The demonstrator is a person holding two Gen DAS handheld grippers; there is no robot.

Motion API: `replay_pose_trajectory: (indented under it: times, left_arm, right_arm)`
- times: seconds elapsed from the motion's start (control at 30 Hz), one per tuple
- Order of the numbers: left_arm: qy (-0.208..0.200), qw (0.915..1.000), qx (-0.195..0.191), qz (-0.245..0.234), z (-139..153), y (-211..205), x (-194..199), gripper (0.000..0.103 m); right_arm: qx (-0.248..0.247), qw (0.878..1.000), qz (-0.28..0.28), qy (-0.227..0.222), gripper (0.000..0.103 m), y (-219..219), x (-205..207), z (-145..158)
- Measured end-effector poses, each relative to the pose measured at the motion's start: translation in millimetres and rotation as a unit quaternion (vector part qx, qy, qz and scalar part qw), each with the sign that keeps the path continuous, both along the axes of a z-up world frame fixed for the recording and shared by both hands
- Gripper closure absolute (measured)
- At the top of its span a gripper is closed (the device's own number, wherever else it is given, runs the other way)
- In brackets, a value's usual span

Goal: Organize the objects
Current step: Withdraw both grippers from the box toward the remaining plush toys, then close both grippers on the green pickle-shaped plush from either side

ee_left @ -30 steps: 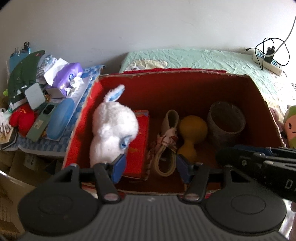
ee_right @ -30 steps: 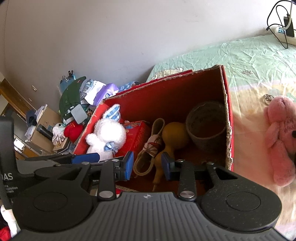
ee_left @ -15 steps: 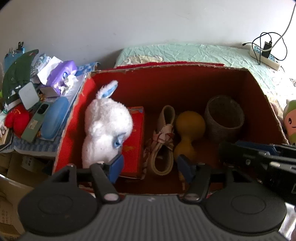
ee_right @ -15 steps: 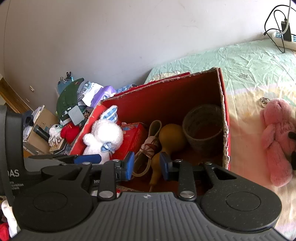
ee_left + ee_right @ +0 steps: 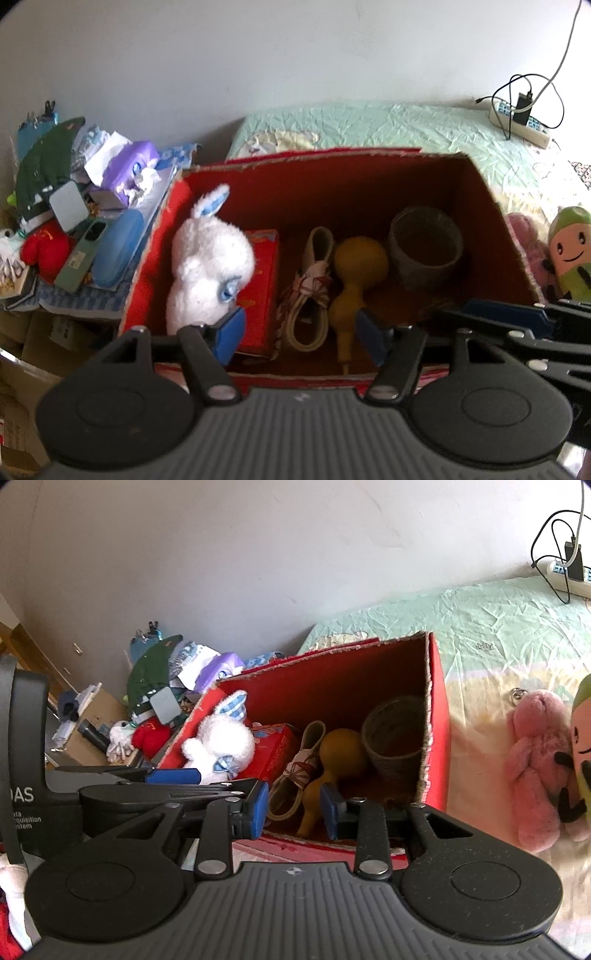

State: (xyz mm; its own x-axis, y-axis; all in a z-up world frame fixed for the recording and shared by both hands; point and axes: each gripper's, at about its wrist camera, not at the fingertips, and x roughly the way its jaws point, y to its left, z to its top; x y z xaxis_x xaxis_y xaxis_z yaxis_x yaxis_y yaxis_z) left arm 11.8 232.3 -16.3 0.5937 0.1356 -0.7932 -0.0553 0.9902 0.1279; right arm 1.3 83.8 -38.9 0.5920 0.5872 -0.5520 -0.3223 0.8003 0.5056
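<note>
A red cardboard box (image 5: 332, 177) stands on the bed; it also shows in the right wrist view (image 5: 437, 709). Inside lie a white plush rabbit (image 5: 208, 262), a red packet (image 5: 264, 291), a small shoe (image 5: 310, 295), a yellow gourd (image 5: 354, 273) and a grey woven cup (image 5: 424, 243). My left gripper (image 5: 299, 334) is open and empty above the box's near edge. My right gripper (image 5: 293, 806) is open and empty, just right of the left one. A pink plush (image 5: 535, 760) and a green doll (image 5: 570, 251) lie on the bed right of the box.
A cluttered pile left of the box holds a purple tissue pack (image 5: 129, 170), a phone (image 5: 83, 254), a blue case (image 5: 118, 251) and a red plush (image 5: 44, 251). A power strip with cables (image 5: 521, 122) lies at the bed's far right. Wall behind.
Both grippers have pulled back and up from the box, so more of the box and bed shows. Both stay open. The things in the box have not moved.
</note>
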Motion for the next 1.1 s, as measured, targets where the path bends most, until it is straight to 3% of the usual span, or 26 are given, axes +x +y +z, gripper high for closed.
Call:
replay_pose_trajectory:
  times: [0.3, 0.6, 0.83, 1.1]
  left_arm:
    - [-0.027, 0.9994, 0.016, -0.015, 24.9, -45.9, -21.6, 0.033]
    - [-0.054, 0.996, 0.033, -0.063, 39.2, -120.2, -38.2, 0.03]
    - [-0.052, 0.9929, 0.031, -0.103, 32.5, -176.8, -39.0, 0.03]
    - [-0.019, 0.9913, 0.008, -0.13, 5.6, -221.7, -21.4, 0.029]
  right_arm:
    - [0.022, 0.999, 0.013, -0.021, 0.069, -47.4, -21.4, 13.2]
    - [0.037, 0.999, -0.022, -0.018, 0.066, -117.9, -42.5, 10.9]
    - [0.03, 0.998, -0.057, -0.017, 0.066, -169.0, -55.8, 5.4]
    - [0.034, 0.994, -0.101, 0.007, 0.065, -214.2, -56.3, -8.3]
